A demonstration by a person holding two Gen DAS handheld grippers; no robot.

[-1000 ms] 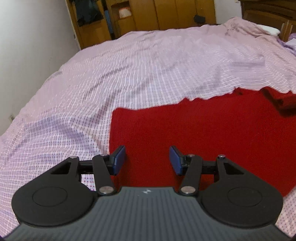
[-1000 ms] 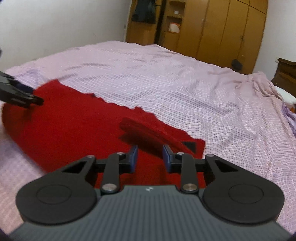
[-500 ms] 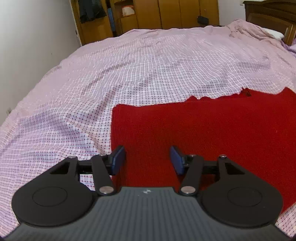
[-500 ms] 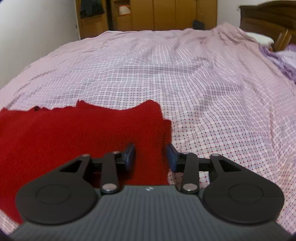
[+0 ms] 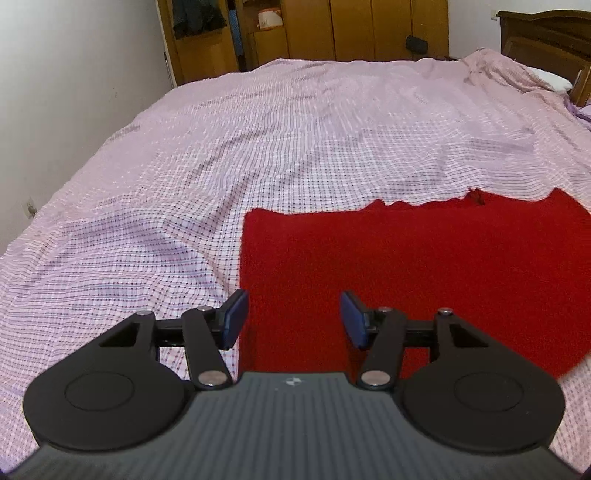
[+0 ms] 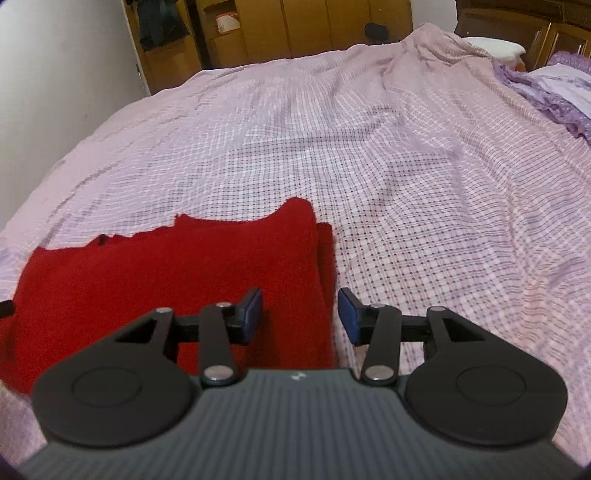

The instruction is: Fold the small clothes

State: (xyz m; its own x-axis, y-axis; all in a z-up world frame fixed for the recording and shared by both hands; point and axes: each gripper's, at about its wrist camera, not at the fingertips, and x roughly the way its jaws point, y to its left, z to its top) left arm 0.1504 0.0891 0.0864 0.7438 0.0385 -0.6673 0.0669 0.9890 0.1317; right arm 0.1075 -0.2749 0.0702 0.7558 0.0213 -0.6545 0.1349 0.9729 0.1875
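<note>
A red knit garment (image 5: 424, 266) lies flat and folded on the checked bedsheet (image 5: 258, 147). My left gripper (image 5: 293, 319) hovers over its near left corner, open, with nothing pinched between the blue pads. In the right wrist view the same red garment (image 6: 166, 273) fills the lower left, with a folded edge along its right side. My right gripper (image 6: 300, 317) hangs above that right edge; its jaws are opening and the pads do not press on the cloth.
The pink checked bedsheet (image 6: 424, 184) spreads wide ahead and to the right. Purple bedding (image 6: 546, 85) is piled at the far right. Wooden wardrobes (image 5: 332, 29) stand beyond the bed, and a white wall (image 5: 74, 92) runs along the left.
The raised fold of red cloth seen a second ago now lies flat. The right gripper swung round to the garment's right edge and its jaws widened. The left gripper drew back a little.
</note>
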